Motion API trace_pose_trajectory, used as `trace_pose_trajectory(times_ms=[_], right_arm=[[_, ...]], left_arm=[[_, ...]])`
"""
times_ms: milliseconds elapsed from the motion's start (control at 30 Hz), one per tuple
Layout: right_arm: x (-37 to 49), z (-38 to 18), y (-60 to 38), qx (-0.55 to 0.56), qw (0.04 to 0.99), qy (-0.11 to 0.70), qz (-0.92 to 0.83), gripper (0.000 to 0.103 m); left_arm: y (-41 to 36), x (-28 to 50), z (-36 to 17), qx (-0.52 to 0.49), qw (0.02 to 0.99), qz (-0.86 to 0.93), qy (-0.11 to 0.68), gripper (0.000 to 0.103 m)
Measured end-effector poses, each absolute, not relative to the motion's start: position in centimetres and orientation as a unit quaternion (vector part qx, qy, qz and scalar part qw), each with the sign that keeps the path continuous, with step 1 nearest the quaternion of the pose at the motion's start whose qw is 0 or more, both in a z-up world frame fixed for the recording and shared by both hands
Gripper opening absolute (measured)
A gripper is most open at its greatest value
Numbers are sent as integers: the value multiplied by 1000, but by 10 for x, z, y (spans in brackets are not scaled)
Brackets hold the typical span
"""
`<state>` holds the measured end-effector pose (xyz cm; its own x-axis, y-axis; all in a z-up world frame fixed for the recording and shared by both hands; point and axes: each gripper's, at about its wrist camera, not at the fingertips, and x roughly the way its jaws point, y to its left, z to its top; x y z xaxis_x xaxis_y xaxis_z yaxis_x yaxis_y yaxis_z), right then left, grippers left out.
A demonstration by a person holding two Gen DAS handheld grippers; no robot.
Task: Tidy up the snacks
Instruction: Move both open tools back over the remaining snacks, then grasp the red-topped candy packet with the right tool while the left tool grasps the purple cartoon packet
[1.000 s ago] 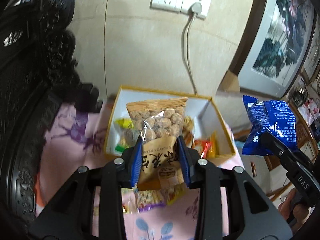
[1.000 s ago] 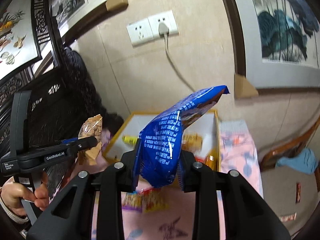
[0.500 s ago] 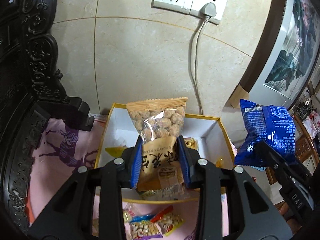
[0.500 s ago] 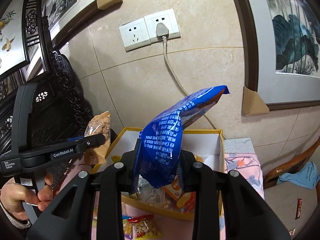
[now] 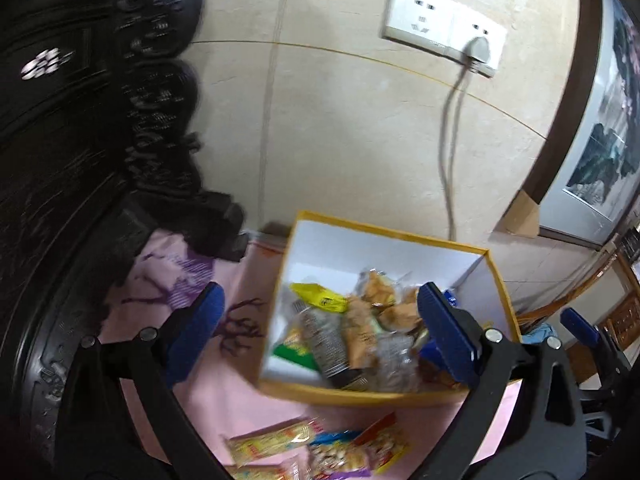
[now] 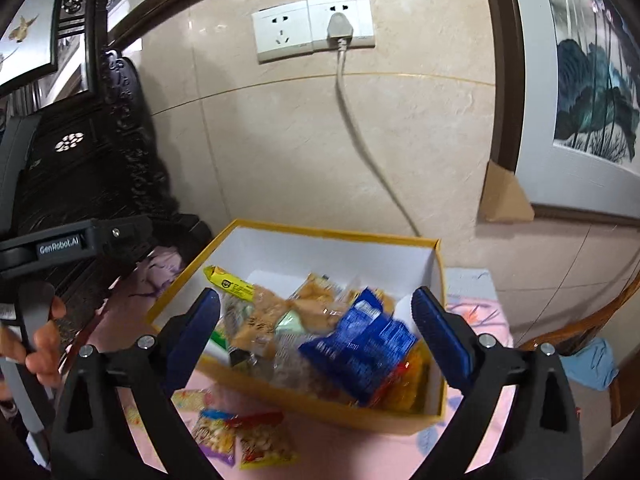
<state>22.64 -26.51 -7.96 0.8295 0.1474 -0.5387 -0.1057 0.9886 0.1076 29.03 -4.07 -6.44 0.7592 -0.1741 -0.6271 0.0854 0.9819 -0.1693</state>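
A white box with a yellow rim (image 5: 388, 236) (image 6: 332, 232) stands on the pink cloth and holds several snack packets. My left gripper (image 5: 326, 332) hovers over its near left part. Its jaws are opening wide and nothing is between them. The tan peanut bag (image 5: 360, 336) lies blurred in the box below. My right gripper (image 6: 318, 336) is above the box's near side, its jaws opening too, with nothing gripped. The blue bag (image 6: 360, 352) lies on the heap inside. Loose packets (image 5: 320, 448) (image 6: 240, 436) lie on the cloth in front of the box.
Dark carved wooden furniture (image 5: 60, 160) rises at the left. Behind the box is a tiled wall with a socket and a hanging cable (image 6: 340, 32). A framed painting (image 6: 592, 80) hangs on the right and a wooden chair (image 6: 580, 332) stands beside the table. A hand (image 6: 44, 340) holds the left gripper's handle.
Both grippers opened and let go: the peanut bag and the blue bag dropped into the box. Both hands moved lower toward the box, and the left view swung left.
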Motion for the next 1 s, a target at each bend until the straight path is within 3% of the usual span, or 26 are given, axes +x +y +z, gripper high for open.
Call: trace_pose_trajectory(times_ms=[267,333,400,700,1000], right_arm=[[194,-104,-243,36,938,326,114,96],[192,-120,-235,30,926,353,128,86],[193,-140,-226,25,912,383,145,82],[203,-200,-196,10,876,448,177,82],[238,-246,-203,19,857,495,144,70]], left_arm=[[0,251,-87,-72,929,-39,360,99],[9,235,-99,-78,924,-40,371,99],[13,222,-110,-75,920,-41,383,99],[24,173,-157,-16,904,-54,424,99],[32,167,-180,-21,889,-51,455,99]])
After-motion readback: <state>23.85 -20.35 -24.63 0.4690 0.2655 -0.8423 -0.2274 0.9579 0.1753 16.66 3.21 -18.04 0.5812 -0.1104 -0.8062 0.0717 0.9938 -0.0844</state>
